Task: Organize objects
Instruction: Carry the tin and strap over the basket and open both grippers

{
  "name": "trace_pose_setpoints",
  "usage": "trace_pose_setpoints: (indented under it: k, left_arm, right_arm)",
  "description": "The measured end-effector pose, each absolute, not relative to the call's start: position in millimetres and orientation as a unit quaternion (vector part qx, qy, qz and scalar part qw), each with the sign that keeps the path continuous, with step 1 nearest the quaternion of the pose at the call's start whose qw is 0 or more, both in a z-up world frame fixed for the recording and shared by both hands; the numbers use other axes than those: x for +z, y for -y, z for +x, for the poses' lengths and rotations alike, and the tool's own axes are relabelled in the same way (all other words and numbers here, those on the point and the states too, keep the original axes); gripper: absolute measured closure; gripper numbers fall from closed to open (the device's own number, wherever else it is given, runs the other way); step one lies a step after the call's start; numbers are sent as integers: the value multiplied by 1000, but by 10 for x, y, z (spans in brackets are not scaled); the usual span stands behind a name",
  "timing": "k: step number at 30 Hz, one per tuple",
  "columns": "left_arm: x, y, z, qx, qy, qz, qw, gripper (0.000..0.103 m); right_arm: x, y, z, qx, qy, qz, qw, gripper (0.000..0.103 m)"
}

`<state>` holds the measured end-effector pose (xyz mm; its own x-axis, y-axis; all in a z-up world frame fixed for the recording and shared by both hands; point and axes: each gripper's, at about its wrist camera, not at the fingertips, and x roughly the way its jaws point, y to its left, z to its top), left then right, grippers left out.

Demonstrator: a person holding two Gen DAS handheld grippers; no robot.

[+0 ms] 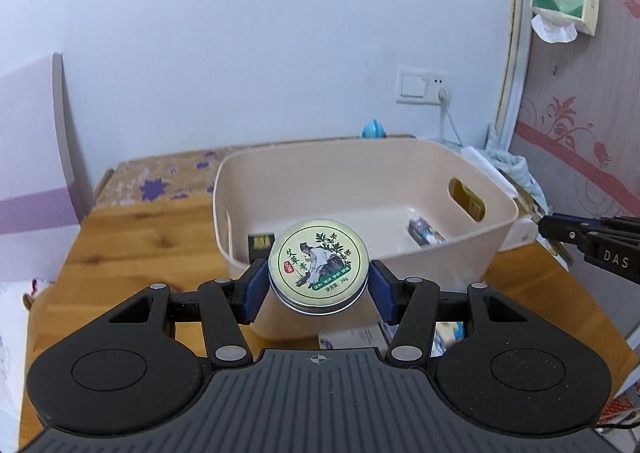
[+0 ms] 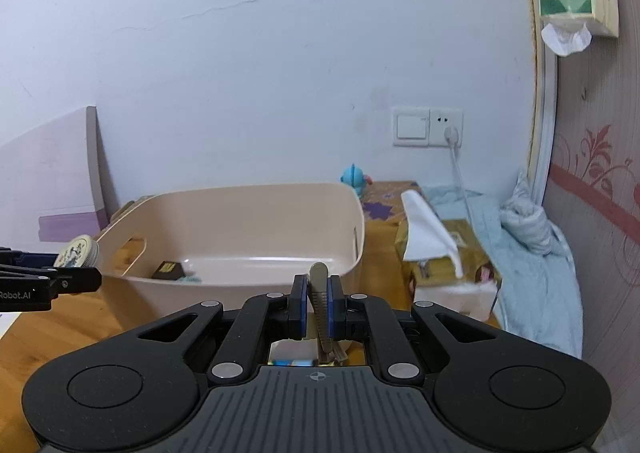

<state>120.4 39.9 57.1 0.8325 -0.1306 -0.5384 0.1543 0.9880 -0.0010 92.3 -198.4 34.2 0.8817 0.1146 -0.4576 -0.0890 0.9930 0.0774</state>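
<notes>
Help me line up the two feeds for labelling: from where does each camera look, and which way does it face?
Left wrist: sits behind the left gripper, facing the wall over the beige bin; its fingers clamp a round tin.
Right wrist: sits behind the right gripper, facing the same wall; its fingers pinch a slim grey tool.
Shared: bin, tin, wall socket, and each other's gripper.

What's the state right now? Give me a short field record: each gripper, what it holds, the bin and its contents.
left gripper: shut on round tin, held at the near rim of the bin
right gripper: shut on a slim grey-green tool, kind unclear
bin: beige, open, on the wooden table
bin contents: dark small box; small printed packet
tin status: not yet in bin
beside bin: tissue box
</notes>
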Motion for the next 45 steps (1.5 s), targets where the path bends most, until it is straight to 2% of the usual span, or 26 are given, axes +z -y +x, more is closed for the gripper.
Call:
trace_pose_setpoints:
  k: [23,45]
  left_arm:
    - [541,-163,2047,-37,-277,53,959,48]
    - [83,27,2588,-56,-395,52,915,48]
  right_arm:
    - [598,1809,1672,66,-219,-14,973,93]
    - [179,1673,2130,96,-309,-51,945,93]
